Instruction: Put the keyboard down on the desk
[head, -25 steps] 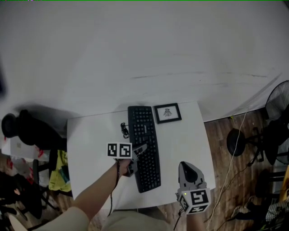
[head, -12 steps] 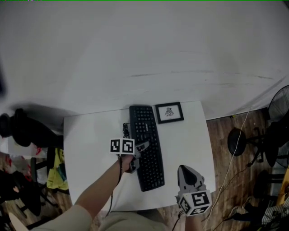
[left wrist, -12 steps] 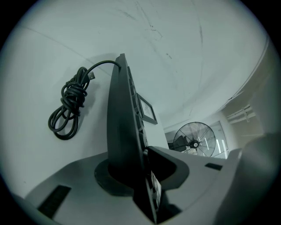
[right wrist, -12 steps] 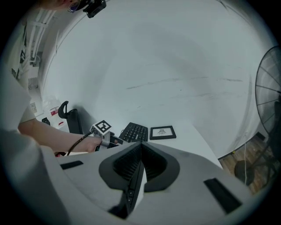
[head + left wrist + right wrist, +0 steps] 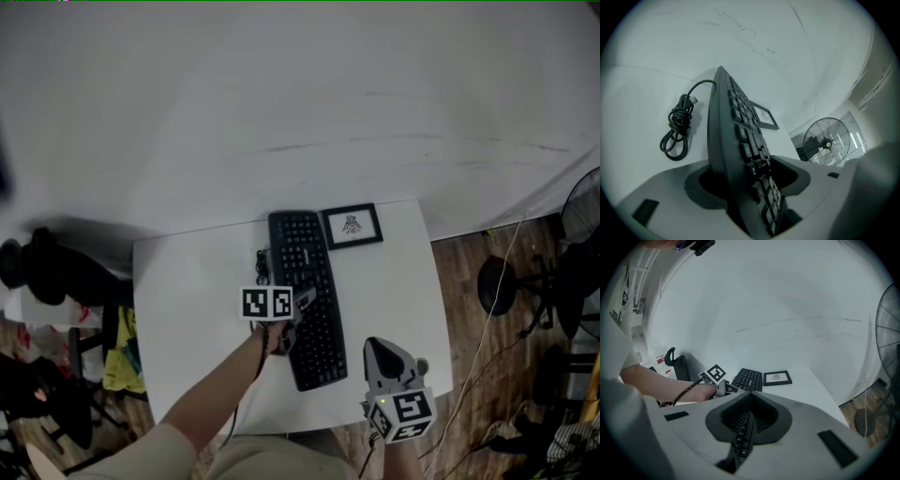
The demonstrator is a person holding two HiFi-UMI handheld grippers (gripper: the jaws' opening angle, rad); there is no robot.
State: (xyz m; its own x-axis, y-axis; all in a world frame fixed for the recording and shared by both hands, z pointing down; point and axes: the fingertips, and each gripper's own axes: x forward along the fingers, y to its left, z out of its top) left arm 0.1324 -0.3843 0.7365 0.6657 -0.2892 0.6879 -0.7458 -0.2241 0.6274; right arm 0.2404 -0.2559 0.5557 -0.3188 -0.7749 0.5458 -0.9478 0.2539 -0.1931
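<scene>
The left gripper [image 5: 300, 309] has just spread its fingers apart, with the keyboard [image 5: 305, 272] between them on the tabletop [image 5: 197, 300]. The right gripper [image 5: 378, 347] has its fingers together, right of the keyboard.

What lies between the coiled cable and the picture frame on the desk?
The black keyboard lies between the cable and the picture frame. The head view shows this best, and the left gripper view shows it too.
</scene>
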